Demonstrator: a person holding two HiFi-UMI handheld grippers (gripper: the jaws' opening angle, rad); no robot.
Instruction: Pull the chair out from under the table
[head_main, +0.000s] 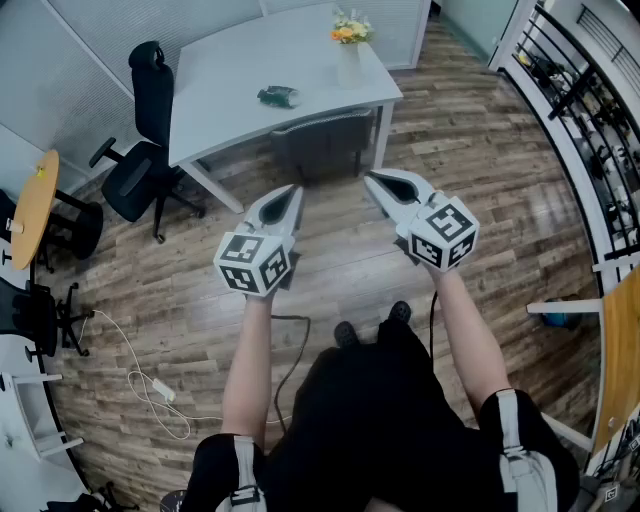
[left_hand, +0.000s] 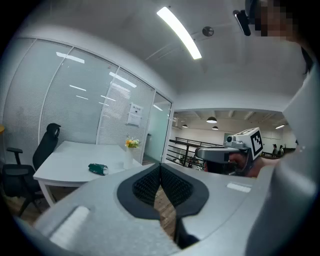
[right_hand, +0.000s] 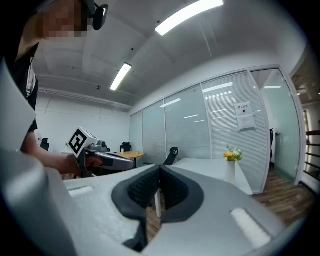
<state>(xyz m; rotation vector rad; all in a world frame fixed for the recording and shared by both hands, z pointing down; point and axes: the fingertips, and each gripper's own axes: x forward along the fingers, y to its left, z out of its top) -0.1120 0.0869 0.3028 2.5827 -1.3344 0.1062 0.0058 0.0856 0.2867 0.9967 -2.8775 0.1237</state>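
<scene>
Your two grippers are closest, held out in front of you at about the same level. The left gripper (head_main: 292, 191) has its jaws clenched together on nothing, and the right gripper (head_main: 373, 181) is closed the same way, also empty.

The grey chair (head_main: 322, 144) is straight ahead of both sets of jaw tips, roughly on the line between them and well apart from either. It is pushed in under the near edge of the white table (head_main: 262, 52), and only its back shows.

Judging by that back, expect a stiff frame under padded cloth and a moderate weight that should slide over the wood floor (head_main: 470, 180) rather than need lifting. You cannot tell whether it has wheels. The top edge of the backrest looks like the best place to take hold, one jaw in front and one behind, so you would have to open up first.

A paper notice (left_hand: 134, 115) hangs on the glass wall beyond the left jaws, too small to read. No brand shows anywhere.
</scene>
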